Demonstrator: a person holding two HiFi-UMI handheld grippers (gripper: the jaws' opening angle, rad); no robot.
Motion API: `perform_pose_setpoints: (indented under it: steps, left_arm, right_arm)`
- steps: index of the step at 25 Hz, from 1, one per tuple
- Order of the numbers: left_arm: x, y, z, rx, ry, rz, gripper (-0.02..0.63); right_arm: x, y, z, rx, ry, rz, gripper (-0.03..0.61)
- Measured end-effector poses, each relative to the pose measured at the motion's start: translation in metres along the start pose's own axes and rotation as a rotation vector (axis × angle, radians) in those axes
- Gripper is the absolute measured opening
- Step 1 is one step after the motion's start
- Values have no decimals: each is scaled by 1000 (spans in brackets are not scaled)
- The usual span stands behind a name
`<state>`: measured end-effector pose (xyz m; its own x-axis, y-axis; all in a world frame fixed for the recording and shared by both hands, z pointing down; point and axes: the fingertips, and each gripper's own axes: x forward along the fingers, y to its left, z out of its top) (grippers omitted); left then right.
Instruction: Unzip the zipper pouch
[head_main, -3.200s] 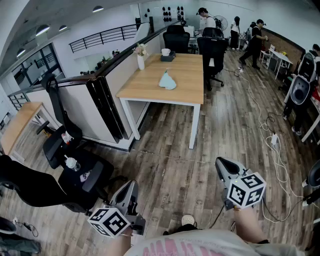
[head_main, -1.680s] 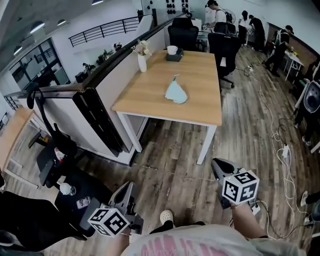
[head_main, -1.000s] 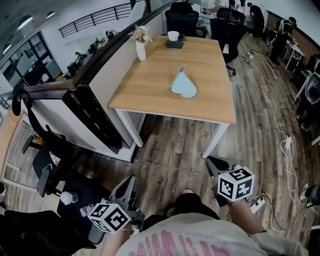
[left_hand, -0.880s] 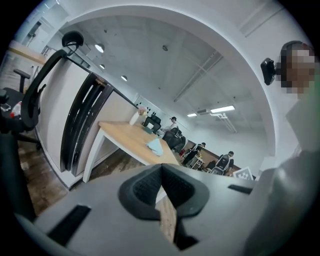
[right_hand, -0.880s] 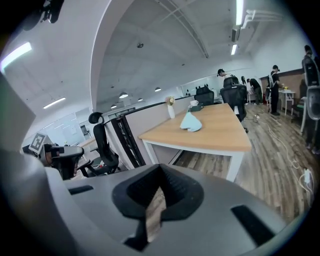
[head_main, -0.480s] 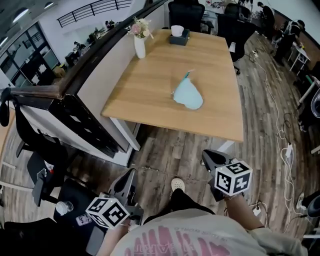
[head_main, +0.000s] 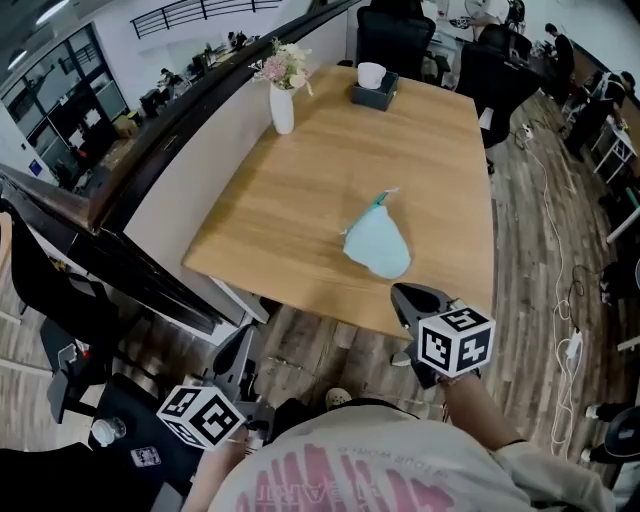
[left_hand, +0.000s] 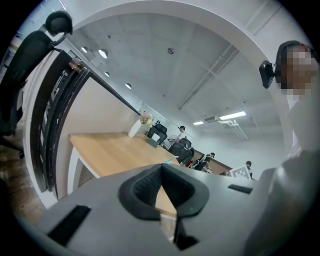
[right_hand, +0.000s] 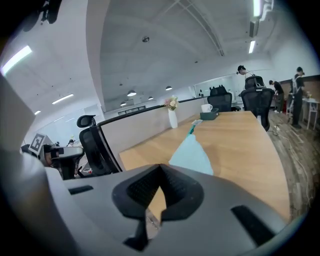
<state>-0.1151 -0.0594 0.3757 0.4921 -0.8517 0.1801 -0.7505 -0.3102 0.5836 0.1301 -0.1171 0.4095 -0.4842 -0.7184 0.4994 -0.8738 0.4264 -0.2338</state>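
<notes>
The zipper pouch (head_main: 377, 245) is pale blue-green, soft, and has a rounded teardrop shape. It lies flat on the wooden table (head_main: 300, 170), in the near half and closer to the right edge. Its narrow end carries a small teal tab (head_main: 380, 198) that points toward the far end of the table. Whether the zipper is closed cannot be seen.

closed gripper (left_hand: 161, 186) before table (left_hand: 112, 152)

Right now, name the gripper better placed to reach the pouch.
Right. The right gripper is at the table edge, just short of the pouch; the left gripper hangs farther away.
</notes>
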Motion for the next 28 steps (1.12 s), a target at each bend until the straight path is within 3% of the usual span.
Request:
perform_pose_setpoints:
  steps: [14, 19, 22, 28]
  left_arm:
    - [79, 28, -2, -10, 93, 47, 3]
    - [120, 41, 4, -13, 124, 7, 3]
    - [144, 47, 10, -20, 132, -17, 3]
    - [168, 58, 19, -28, 150, -42, 3]
  right_arm:
    - [70, -46, 2, 95, 75, 53, -2]
    - [102, -28, 22, 139, 67, 142, 0]
    - [131, -14, 36, 50, 103, 159, 31]
    - [184, -21, 22, -232, 310, 51, 133]
